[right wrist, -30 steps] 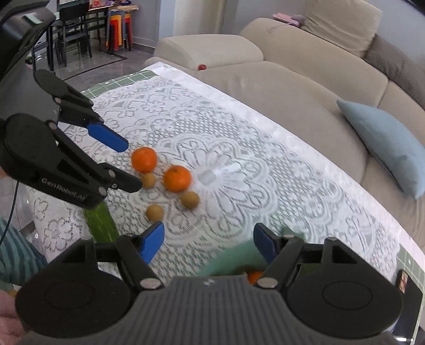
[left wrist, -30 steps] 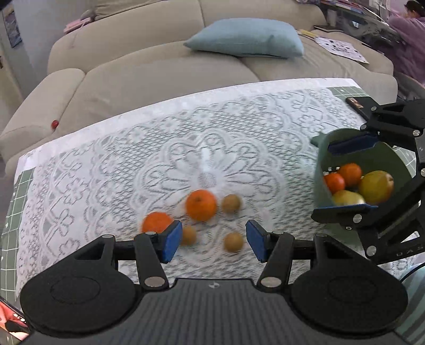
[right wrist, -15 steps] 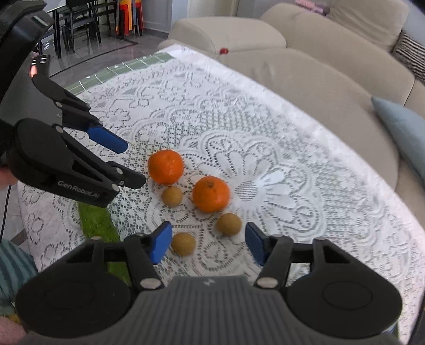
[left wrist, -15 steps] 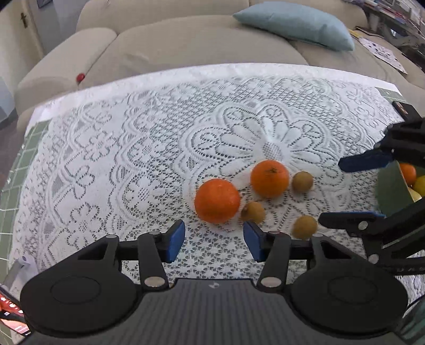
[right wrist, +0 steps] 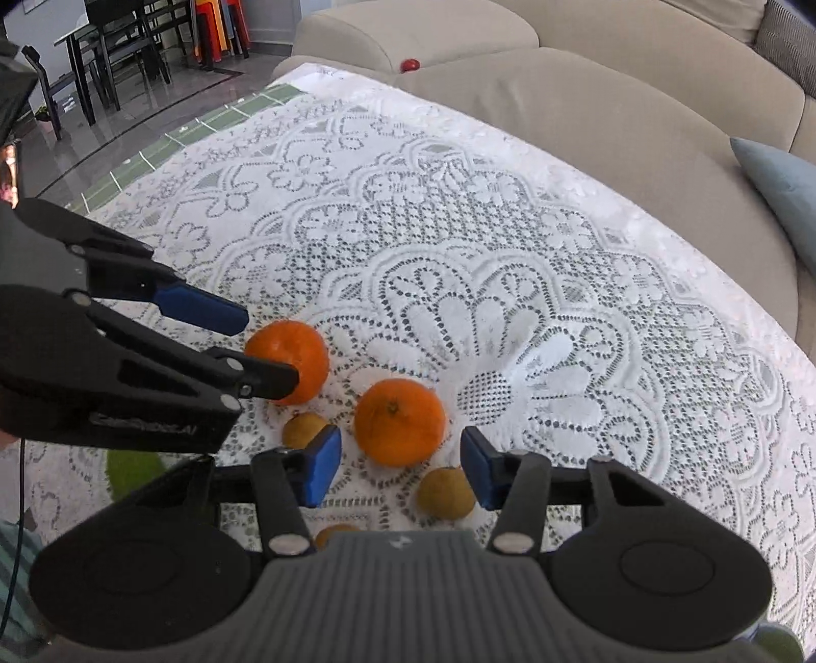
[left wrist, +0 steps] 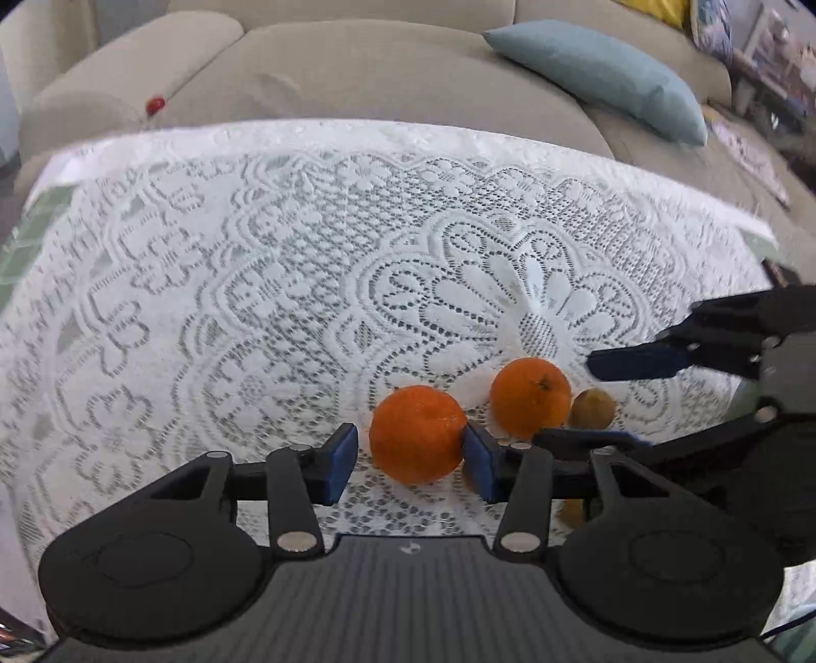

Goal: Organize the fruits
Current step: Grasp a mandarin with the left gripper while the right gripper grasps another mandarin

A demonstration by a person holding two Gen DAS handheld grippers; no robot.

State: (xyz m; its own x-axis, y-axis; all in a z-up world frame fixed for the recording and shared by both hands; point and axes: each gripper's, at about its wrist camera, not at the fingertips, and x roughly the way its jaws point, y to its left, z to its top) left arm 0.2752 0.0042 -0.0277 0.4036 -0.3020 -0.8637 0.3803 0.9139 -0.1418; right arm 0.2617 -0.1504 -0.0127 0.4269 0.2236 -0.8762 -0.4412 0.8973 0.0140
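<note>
Two oranges and several small brown fruits lie close together on the lace tablecloth (left wrist: 255, 306). My left gripper (left wrist: 410, 466) has the nearer orange (left wrist: 417, 441) between its blue pads. Its jaws are closing; the right pad touches the peel and a small gap shows at the left pad. From the right wrist, this gripper (right wrist: 270, 349) reaches in from the left around that orange (right wrist: 301, 352). My right gripper (right wrist: 399, 472) is closing around the second orange (right wrist: 399, 422), with gaps on both sides. One brown fruit (right wrist: 445, 492) sits by its right pad, another (right wrist: 304, 430) by its left.
A beige sofa (left wrist: 357, 66) runs along the far side of the table, with a blue cushion (left wrist: 602, 76) and a small red ball (left wrist: 155, 104) on it. Dark chairs (right wrist: 117, 46) stand on the floor beyond the table's left end.
Both grippers have come down and in over the fruit cluster, and their jaws have narrowed around an orange each. The green bowl of fruit has left the left wrist view.
</note>
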